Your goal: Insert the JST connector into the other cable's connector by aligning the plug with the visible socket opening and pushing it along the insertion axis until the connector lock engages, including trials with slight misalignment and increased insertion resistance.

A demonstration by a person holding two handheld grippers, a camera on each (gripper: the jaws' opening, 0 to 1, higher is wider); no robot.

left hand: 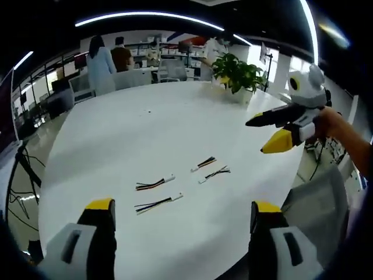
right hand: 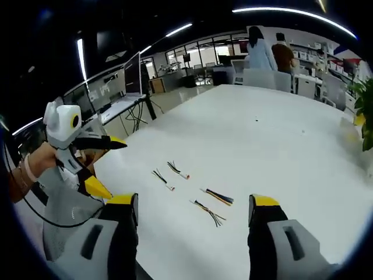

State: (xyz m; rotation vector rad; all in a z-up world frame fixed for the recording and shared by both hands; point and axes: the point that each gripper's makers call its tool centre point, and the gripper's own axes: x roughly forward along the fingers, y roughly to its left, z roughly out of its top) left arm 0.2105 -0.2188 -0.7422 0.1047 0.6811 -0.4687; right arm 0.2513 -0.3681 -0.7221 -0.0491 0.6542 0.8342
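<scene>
While a potted plant sits far off, four short cables lie apart on the white counter; both claws, left and right, are released.

Beyond your left gripper's jaws, a potted plant stood at the white table's far edge; two people stood behind grey chairs.

Four short multicoloured wire leads with small white plastic connectors lie on the round white table, too small to tell plug from socket. The green leafy potted plant is cut off by the right gripper view's edge. Distant office desks are blurred.
</scene>
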